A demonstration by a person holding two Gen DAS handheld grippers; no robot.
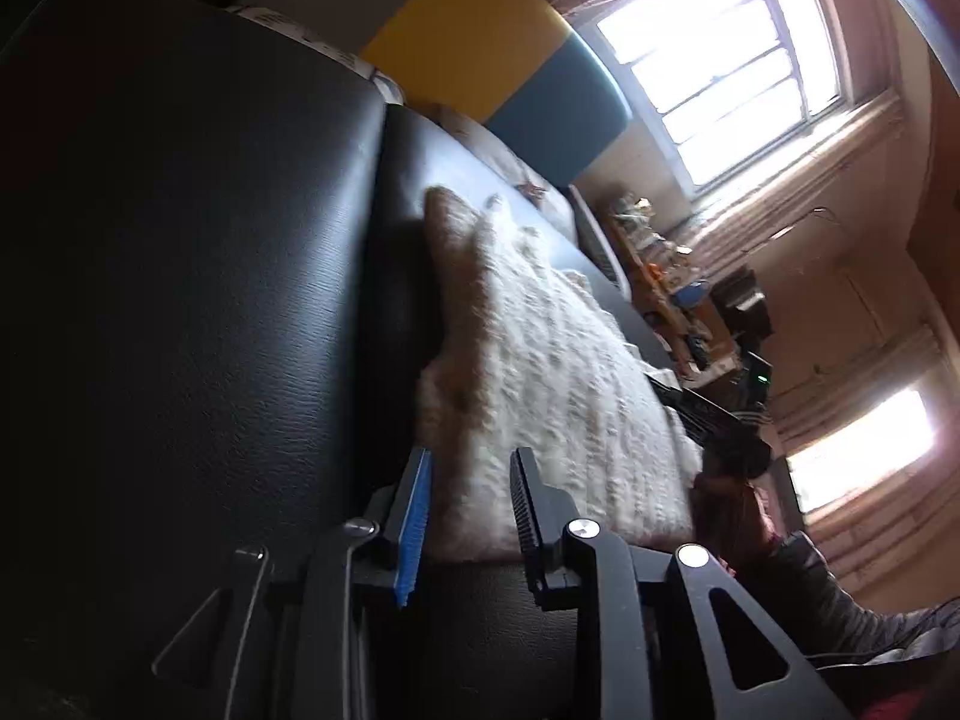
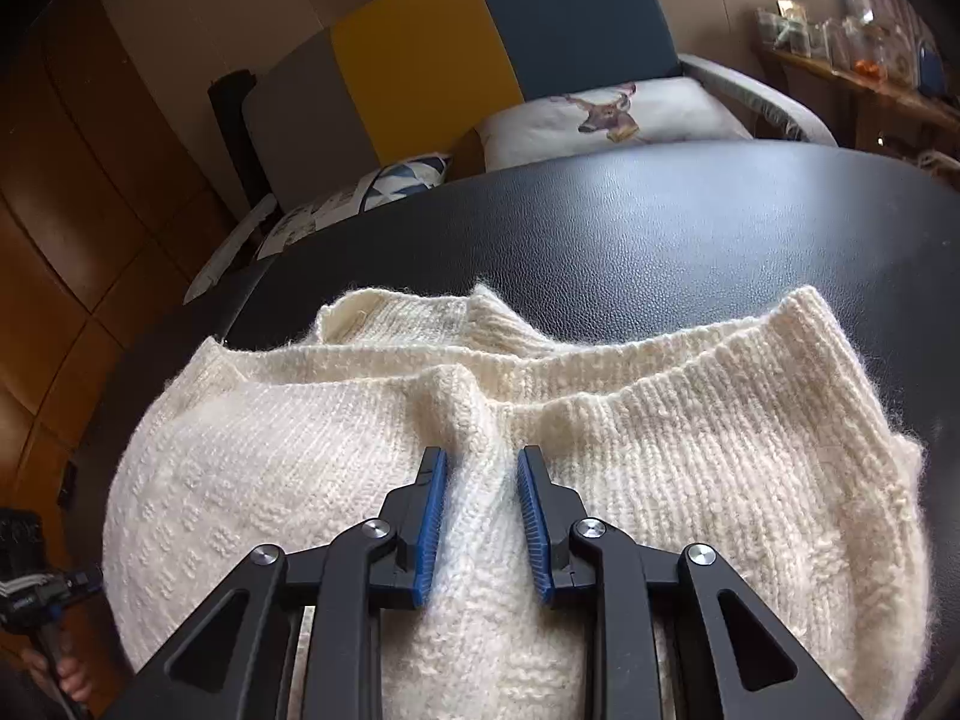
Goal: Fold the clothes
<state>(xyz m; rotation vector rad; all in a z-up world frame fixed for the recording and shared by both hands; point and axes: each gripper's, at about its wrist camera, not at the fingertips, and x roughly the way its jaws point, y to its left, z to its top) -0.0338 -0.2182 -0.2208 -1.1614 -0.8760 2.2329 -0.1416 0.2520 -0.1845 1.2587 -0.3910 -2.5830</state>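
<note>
A cream knitted sweater (image 2: 630,480) lies on a black leather surface (image 2: 630,228). My right gripper (image 2: 482,456) is shut on a raised ridge of its knit near the ribbed edge; the fabric fills the gap between the blue pads. In the left wrist view the picture is turned sideways and the sweater (image 1: 540,348) lies ahead of my left gripper (image 1: 473,457), which is open with nothing clamped. The left gripper (image 2: 30,594) also shows at the lower left of the right wrist view, off the sweater's side, with a hand (image 2: 66,678) on it. The right gripper (image 1: 696,411) appears dark over the sweater's far side.
Behind the black surface (image 1: 180,270) stands a grey, yellow and blue seat back (image 2: 450,42) with a deer-print cushion (image 2: 606,114). A cluttered wooden shelf (image 2: 858,60) is at the right. Wooden panels (image 2: 72,180) are at the left. Bright windows (image 1: 732,60) glare in the left wrist view.
</note>
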